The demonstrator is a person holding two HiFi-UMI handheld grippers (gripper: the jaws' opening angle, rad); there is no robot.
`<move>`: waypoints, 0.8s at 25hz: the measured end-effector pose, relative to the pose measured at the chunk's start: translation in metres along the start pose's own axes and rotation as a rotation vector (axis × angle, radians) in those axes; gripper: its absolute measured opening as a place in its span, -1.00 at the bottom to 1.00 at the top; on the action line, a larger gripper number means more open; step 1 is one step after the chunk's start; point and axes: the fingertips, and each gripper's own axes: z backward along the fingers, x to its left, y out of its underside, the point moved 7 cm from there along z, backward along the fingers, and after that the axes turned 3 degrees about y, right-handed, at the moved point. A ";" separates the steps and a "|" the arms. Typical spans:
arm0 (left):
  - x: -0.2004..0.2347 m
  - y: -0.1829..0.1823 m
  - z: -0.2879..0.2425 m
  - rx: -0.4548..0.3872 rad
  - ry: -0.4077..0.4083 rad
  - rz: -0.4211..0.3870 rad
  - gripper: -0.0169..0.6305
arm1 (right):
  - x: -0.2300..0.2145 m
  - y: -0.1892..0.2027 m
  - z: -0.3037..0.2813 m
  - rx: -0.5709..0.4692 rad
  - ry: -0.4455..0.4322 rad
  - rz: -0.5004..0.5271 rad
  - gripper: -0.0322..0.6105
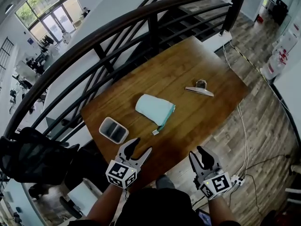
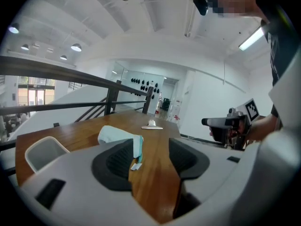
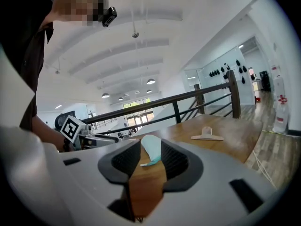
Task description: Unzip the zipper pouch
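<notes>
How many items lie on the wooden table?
3: the mint zipper pouch in the middle, a grey tray to its lower left, a clip to its upper right. None seem hidden.

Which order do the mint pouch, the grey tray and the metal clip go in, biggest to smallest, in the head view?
1. mint zipper pouch
2. grey tray
3. metal clip: about as long as the tray, but much thinner. It also lies farther from the camera, so this rank is less sure.

The zipper pouch [image 1: 155, 108] is pale mint, teal-edged, on a brown wood-grain bench [image 1: 197, 60]. The left claw [image 1: 142, 146] and right claw [image 1: 196, 152] bear black-and-white square markers.
</notes>
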 end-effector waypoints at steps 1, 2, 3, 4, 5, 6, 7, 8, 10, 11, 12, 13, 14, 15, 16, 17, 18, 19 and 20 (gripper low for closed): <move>0.001 0.004 -0.007 0.026 0.002 -0.008 -0.19 | 0.000 0.003 -0.001 0.013 -0.001 -0.006 -0.49; 0.002 0.009 -0.014 0.055 0.006 -0.020 -0.19 | 0.000 0.005 0.000 0.025 0.001 -0.012 -0.49; 0.004 0.014 -0.021 0.084 0.010 -0.032 -0.19 | 0.001 0.008 0.001 0.034 0.007 -0.018 -0.50; 0.006 0.018 -0.029 0.110 0.015 -0.043 -0.19 | 0.001 0.010 0.003 0.042 0.015 -0.026 -0.50; 0.008 0.023 -0.037 0.133 0.019 -0.052 -0.19 | 0.001 0.012 0.004 0.048 0.024 -0.037 -0.51; 0.010 0.027 -0.045 0.154 0.023 -0.059 -0.19 | 0.001 0.015 0.006 0.054 0.031 -0.048 -0.51; 0.013 0.031 -0.054 0.174 0.027 -0.064 -0.19 | 0.002 0.017 0.007 0.061 0.037 -0.057 -0.52; 0.016 0.035 -0.062 0.195 0.031 -0.069 -0.19 | 0.005 0.020 0.008 0.070 0.042 -0.061 -0.53; 0.020 0.044 -0.075 0.241 0.042 -0.082 -0.19 | 0.010 0.025 0.012 0.089 0.050 -0.060 -0.53; 0.021 0.049 -0.080 0.262 0.047 -0.090 -0.19 | 0.013 0.026 0.015 0.097 0.057 -0.061 -0.54; 0.023 0.053 -0.085 0.280 0.052 -0.097 -0.19 | 0.014 0.028 0.018 0.103 0.066 -0.062 -0.54; 0.024 0.055 -0.089 0.296 0.057 -0.104 -0.19 | 0.015 0.029 0.021 0.106 0.077 -0.062 -0.54; 0.026 0.058 -0.093 0.308 0.060 -0.108 -0.19 | 0.016 0.030 0.023 0.107 0.088 -0.062 -0.55; 0.028 0.059 -0.097 0.318 0.063 -0.109 -0.19 | 0.016 0.031 0.026 0.108 0.099 -0.062 -0.55; 0.030 0.060 -0.102 0.325 0.064 -0.107 -0.19 | 0.016 0.032 0.028 0.111 0.108 -0.065 -0.56; 0.033 0.062 -0.106 0.332 0.065 -0.105 -0.19 | 0.016 0.033 0.031 0.116 0.116 -0.073 -0.57; 0.034 0.064 -0.111 0.340 0.068 -0.104 -0.19 | 0.015 0.034 0.034 0.123 0.126 -0.082 -0.57; 0.035 0.066 -0.116 0.350 0.071 -0.108 -0.19 | 0.014 0.036 0.038 0.130 0.137 -0.089 -0.58; 0.036 0.067 -0.121 0.362 0.077 -0.116 -0.20 | 0.013 0.038 0.041 0.137 0.148 -0.094 -0.58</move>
